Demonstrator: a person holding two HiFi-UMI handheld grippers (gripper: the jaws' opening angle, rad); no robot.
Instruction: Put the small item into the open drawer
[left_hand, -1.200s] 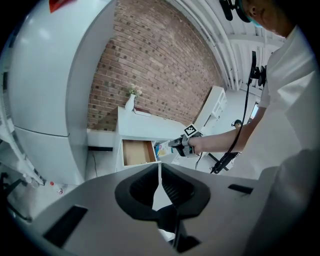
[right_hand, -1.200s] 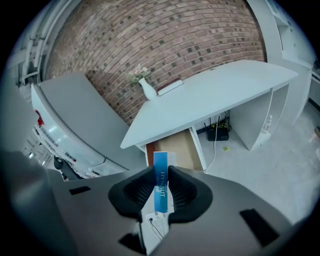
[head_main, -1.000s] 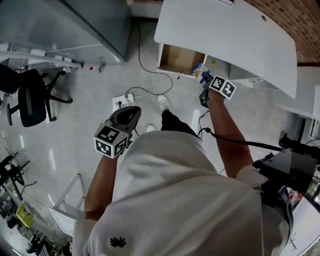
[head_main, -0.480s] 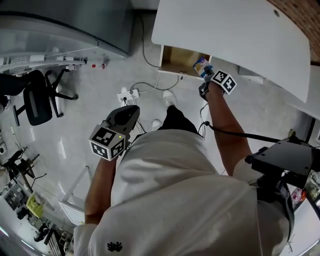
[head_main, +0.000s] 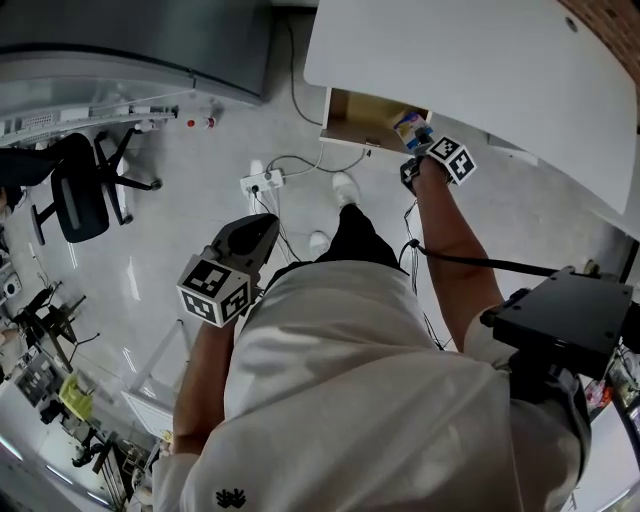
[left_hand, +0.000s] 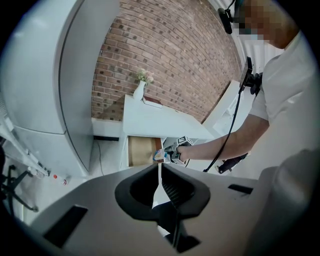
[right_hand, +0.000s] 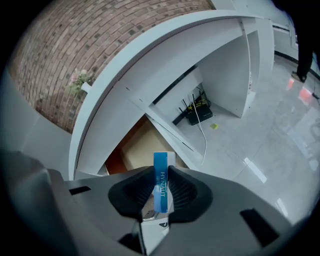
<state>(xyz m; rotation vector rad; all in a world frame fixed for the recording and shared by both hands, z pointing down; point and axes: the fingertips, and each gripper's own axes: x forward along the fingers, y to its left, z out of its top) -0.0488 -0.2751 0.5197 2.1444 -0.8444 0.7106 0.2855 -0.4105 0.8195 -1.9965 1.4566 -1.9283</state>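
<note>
The small item is a blue and white box (right_hand: 160, 167), and my right gripper (right_hand: 161, 174) is shut on it with the box upright between the pads. In the head view the right gripper (head_main: 418, 150) holds the box (head_main: 410, 128) at the right front corner of the open drawer (head_main: 362, 112), which shows a bare wooden bottom under the white desk (head_main: 470, 70). The right gripper view looks down into that drawer (right_hand: 140, 145) just beyond the box. My left gripper (head_main: 258, 228) hangs shut and empty at my left side, far from the drawer (left_hand: 139, 150).
A power strip (head_main: 262, 182) and cables lie on the floor before the drawer. A black office chair (head_main: 75, 195) stands at the left beside a large grey cabinet (head_main: 150, 40). A router (right_hand: 199, 115) sits under the desk. A vase (left_hand: 139, 90) stands on the desk by the brick wall.
My right gripper has carried the box a little closer to the drawer's open front. The left gripper has stayed at my side.
</note>
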